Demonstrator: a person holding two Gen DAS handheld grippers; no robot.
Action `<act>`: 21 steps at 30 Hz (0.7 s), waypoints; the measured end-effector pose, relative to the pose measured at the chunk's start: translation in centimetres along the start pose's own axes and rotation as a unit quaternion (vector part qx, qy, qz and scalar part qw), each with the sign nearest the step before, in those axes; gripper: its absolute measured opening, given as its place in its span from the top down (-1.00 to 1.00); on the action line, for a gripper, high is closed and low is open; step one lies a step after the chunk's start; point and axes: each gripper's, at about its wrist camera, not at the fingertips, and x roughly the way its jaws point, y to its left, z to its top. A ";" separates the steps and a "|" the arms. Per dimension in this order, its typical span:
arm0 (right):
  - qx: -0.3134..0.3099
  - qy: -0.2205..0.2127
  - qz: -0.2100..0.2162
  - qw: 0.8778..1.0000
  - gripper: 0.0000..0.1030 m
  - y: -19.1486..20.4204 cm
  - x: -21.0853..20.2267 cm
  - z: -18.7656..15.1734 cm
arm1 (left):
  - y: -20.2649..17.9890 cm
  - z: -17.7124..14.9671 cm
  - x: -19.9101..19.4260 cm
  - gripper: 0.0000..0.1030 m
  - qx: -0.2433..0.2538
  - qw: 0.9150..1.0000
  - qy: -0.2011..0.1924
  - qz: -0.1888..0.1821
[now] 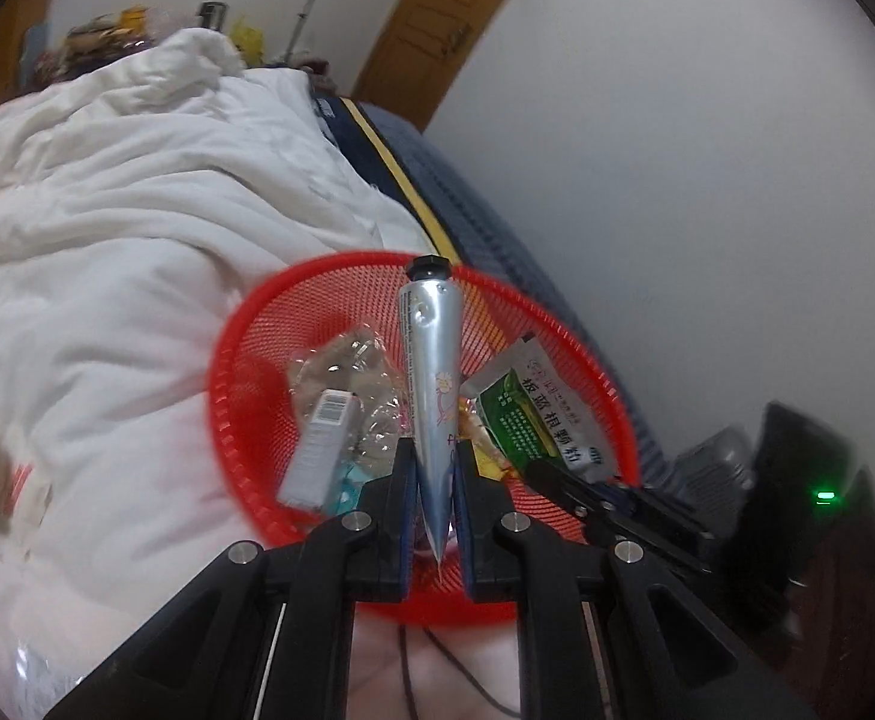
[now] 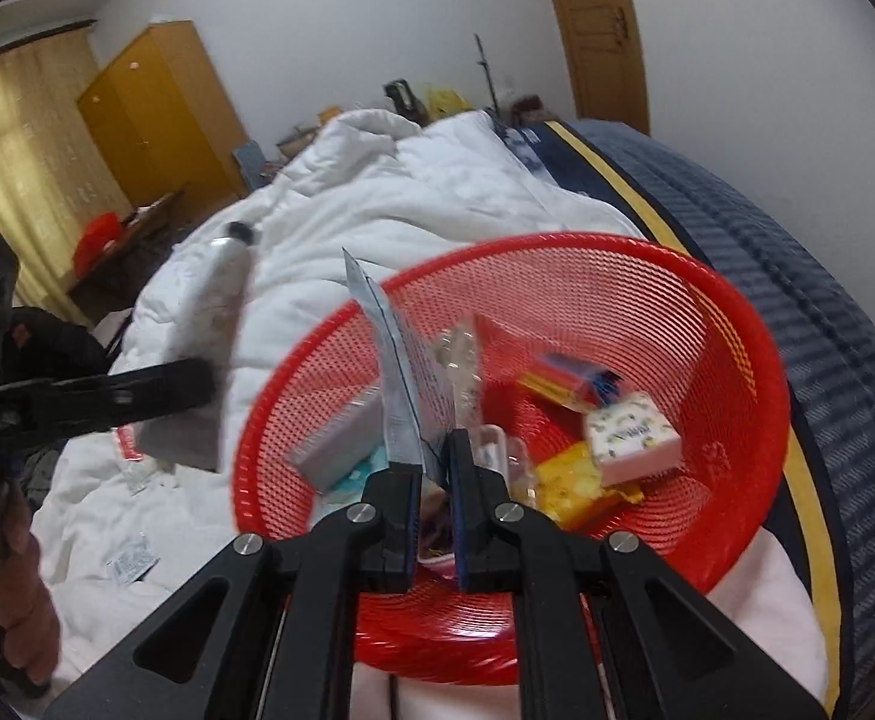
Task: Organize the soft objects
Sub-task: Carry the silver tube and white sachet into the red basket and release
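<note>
A: Tube (image 1: 428,372) of silver foil is pinched at its flat crimped end by the left gripper (image 1: 435,468), cap up, above the red mesh basket (image 1: 239,396) on the white quilt (image 1: 107,228).

B: It looks light and soft, so I think the flat end is the safest place to hold.

A: The right gripper (image 2: 434,462) is pressed on a thin sachet (image 2: 398,384), also above the basket.

B: The left view shows its green printed face. The right view shows only its edge, but also a small floral box (image 2: 632,438) and a yellow packet (image 2: 581,483).
</note>
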 end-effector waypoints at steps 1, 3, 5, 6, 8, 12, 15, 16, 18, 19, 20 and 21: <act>0.005 -0.001 -0.011 1.000 0.84 -0.4 0.0 0.0 | -0.5 0.1 0.9 0.81 0.012 1.000 0.004 0.009; 0.008 -0.004 -0.025 1.000 0.84 -1.0 0.0 0.0 | -1.3 0.0 2.5 0.81 0.024 0.999 0.013 0.023; 0.009 -0.004 -0.035 0.999 0.84 -1.4 0.1 -0.1 | -1.6 -0.4 3.7 0.81 0.029 0.999 0.018 0.020; 0.009 0.001 -0.038 0.999 0.84 -1.6 0.3 -0.2 | -1.8 -0.6 4.3 0.81 0.033 0.999 0.020 0.024; 0.013 0.010 -0.039 0.999 0.84 -2.1 0.8 -0.4 | -1.5 -1.2 5.4 0.81 0.027 0.999 0.032 0.024; 0.014 0.022 -0.049 0.998 0.84 -2.6 1.6 -0.7 | -1.3 -2.1 7.6 0.81 0.039 0.997 0.049 0.039; 0.008 0.024 -0.056 0.998 0.84 -2.5 2.1 -0.8 | -1.0 -2.7 8.7 0.81 0.036 0.997 0.061 0.043; 0.007 0.024 -0.061 0.998 0.84 -2.5 2.2 -0.9 | -1.0 -3.0 9.0 0.81 0.039 0.996 0.067 0.047; 0.003 0.026 -0.069 0.997 0.84 -2.3 2.4 -0.9 | -0.9 -3.1 9.2 0.81 0.040 0.995 0.071 0.054; -0.001 0.027 -0.076 0.997 0.84 -2.1 2.5 -0.9 | -0.9 -3.2 9.2 0.81 0.041 0.995 0.069 0.054; -0.005 0.029 -0.081 0.996 0.84 -2.1 2.6 -0.9 | -0.9 -3.3 9.1 0.81 0.043 0.995 0.069 0.055; -0.007 0.031 -0.084 0.996 0.84 -2.0 2.8 -0.9 | -1.0 -3.3 9.2 0.80 0.045 0.995 0.070 0.054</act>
